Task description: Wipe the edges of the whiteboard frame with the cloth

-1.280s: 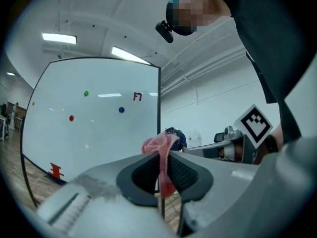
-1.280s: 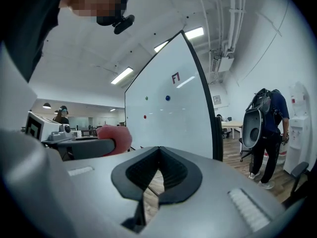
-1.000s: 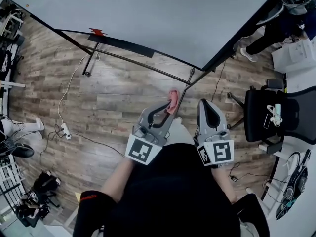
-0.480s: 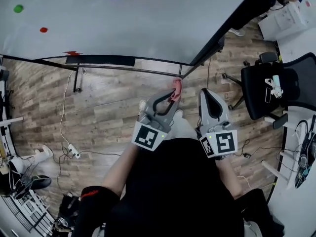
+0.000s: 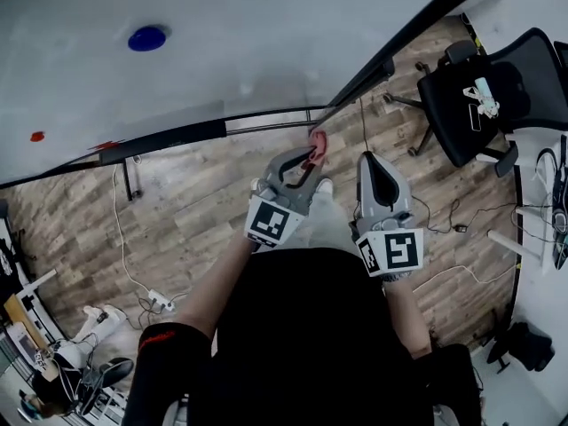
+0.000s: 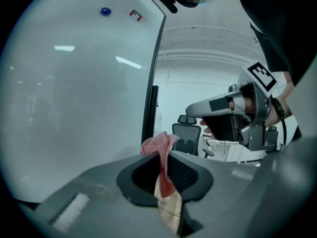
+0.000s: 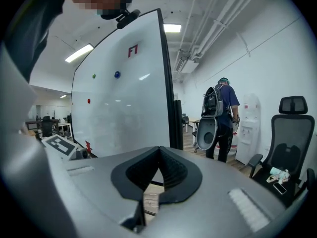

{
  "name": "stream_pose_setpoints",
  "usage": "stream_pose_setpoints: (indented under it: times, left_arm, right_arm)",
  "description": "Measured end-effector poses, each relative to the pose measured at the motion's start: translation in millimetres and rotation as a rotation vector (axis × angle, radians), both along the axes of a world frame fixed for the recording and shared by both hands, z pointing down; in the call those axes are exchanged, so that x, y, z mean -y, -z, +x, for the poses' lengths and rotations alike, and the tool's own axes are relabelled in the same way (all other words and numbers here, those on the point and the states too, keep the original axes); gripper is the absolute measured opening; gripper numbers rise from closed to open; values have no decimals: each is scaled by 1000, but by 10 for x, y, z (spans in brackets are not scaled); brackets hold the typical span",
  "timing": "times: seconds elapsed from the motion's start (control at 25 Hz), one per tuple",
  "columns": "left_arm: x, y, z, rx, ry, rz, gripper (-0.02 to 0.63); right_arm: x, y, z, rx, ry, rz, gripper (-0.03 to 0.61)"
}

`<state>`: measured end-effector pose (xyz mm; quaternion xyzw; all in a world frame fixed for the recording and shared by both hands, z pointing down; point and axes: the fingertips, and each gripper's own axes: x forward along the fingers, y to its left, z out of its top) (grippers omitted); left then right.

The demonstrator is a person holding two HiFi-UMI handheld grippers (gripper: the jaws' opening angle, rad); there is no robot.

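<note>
The whiteboard (image 5: 266, 34) stands in front of me on a black frame (image 5: 417, 27), seen too as a dark upright edge (image 6: 153, 78) in the left gripper view and as the frame (image 7: 168, 83) in the right gripper view. My left gripper (image 5: 311, 155) is shut on a pink cloth (image 5: 317, 140), whose bunched top (image 6: 157, 144) pokes out above the jaws close to the board's lower right corner. My right gripper (image 5: 373, 162) is beside it to the right, shut with nothing in it (image 7: 159, 155).
A blue magnet (image 5: 146, 38) and a red one (image 5: 36, 136) sit on the board. A black tray rail (image 5: 160, 138) runs along its bottom edge. A black office chair (image 5: 484, 78) stands at right. Cables (image 5: 133, 264) trail on the wood floor. A person with a backpack (image 7: 223, 118) stands beyond.
My view has swung so the board's lower corner sits nearer the grippers. The left gripper with the cloth has risen toward that corner. The right gripper keeps its place beside it.
</note>
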<state>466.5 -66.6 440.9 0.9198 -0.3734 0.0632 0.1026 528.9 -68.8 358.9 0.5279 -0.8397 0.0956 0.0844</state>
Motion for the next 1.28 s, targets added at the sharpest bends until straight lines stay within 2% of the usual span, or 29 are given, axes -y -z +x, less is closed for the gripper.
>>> stream_pose_setpoints:
  times: [0.12,0.44,0.68,1.04,1.28]
  left_arm:
    - [66,-212,46,70,-77,21,43]
    - [294,-618,263,99,-143,-53,43]
    - [423,-931,367,152,-167,-90,43]
    - [531,-1173,562,186,-202,-129,43]
    - [682,-1309,562,182,-149,-189,43]
  right_arm:
    - [-51,17,-77,-2,-22,9,2]
    - [-87,-93,-59,-13,-68,-19,2]
    - [-144,-160,5,-14,-99,-49,2]
    - [-256,-277,104,-14,-139,-91,2]
    - [-294,-323,149,-9,-161,-110,2]
